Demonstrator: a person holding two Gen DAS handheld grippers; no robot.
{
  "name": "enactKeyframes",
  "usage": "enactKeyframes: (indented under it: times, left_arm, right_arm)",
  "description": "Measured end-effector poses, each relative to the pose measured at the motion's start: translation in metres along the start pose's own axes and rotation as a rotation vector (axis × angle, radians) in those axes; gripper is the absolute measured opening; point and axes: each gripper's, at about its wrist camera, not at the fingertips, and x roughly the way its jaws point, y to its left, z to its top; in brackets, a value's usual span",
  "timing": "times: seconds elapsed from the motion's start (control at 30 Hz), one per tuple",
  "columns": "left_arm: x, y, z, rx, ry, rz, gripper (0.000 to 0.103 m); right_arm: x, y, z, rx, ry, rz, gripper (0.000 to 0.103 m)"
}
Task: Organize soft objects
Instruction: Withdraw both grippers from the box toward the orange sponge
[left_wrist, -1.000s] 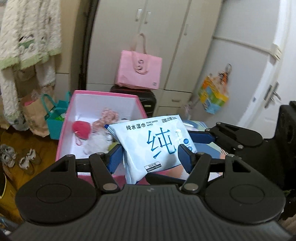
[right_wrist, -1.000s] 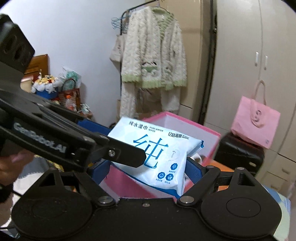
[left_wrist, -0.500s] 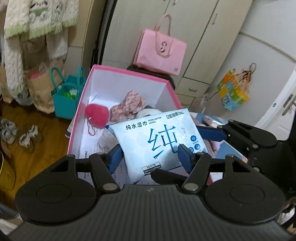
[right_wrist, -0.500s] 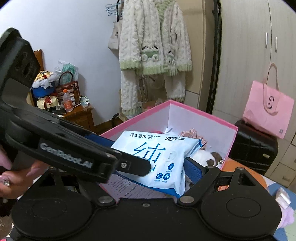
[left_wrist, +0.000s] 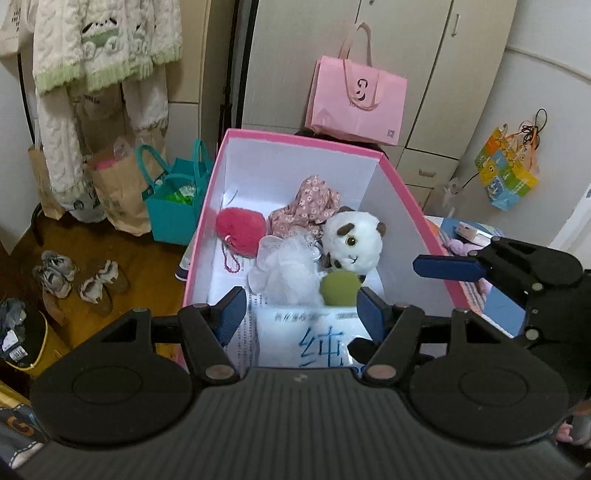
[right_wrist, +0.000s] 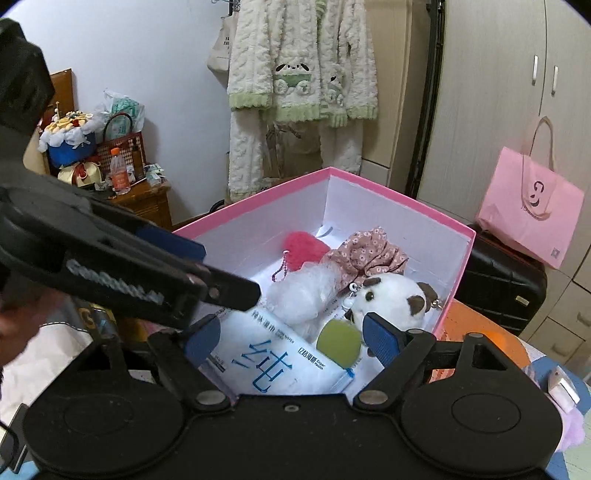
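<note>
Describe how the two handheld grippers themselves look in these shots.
Both are matte black. The left gripper has scissor-like linkage arms with metal pivot pins, blue finger pads and round discs on its body. The right gripper matches. Seen from the right wrist, the left one bears raised lettering.

Open-topped box (left_wrist: 402, 199), floor crowded by wipes pack (right_wrist: 273, 365) and plush panda (left_wrist: 351, 240)

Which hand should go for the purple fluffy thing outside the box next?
Right. The purple fluffy thing lies beyond the pink box's right wall, beside the right gripper, whose jaws are closing, gripping nothing.

Left gripper (left_wrist: 301, 314) opening, right gripper (right_wrist: 291, 339) closing
</note>
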Motion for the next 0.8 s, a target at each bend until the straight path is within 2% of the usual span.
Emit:
enactKeyframes:
  times: [0.1,0.3,0.5,0.8]
  left_arm:
    - [-0.012,-0.004,0.001,0.015,0.0,-0.001,0.067]
    - [-0.035,-0.017,-0.002,0.04,0.023,-0.08,0.072]
    - [-0.062,-0.038,-0.01,0.114,-0.01,-0.056,0.073]
    - [-0.092,-0.082,-0.026,0.232,-0.026,-0.057,0.076]
  right_arm:
    - [-0.01,-0.001,0.0,-0.008,-0.005,-0.014,0.087]
    - [-0.039,0.001,-0.004,-0.037,-0.024,-0.032,0.087]
    - [-0.068,0.003,-0.012,-0.053,-0.031,-0.062,0.087]
    - [-0.119,-0.019,-0.046,-0.019,-0.019,-0.034,0.088]
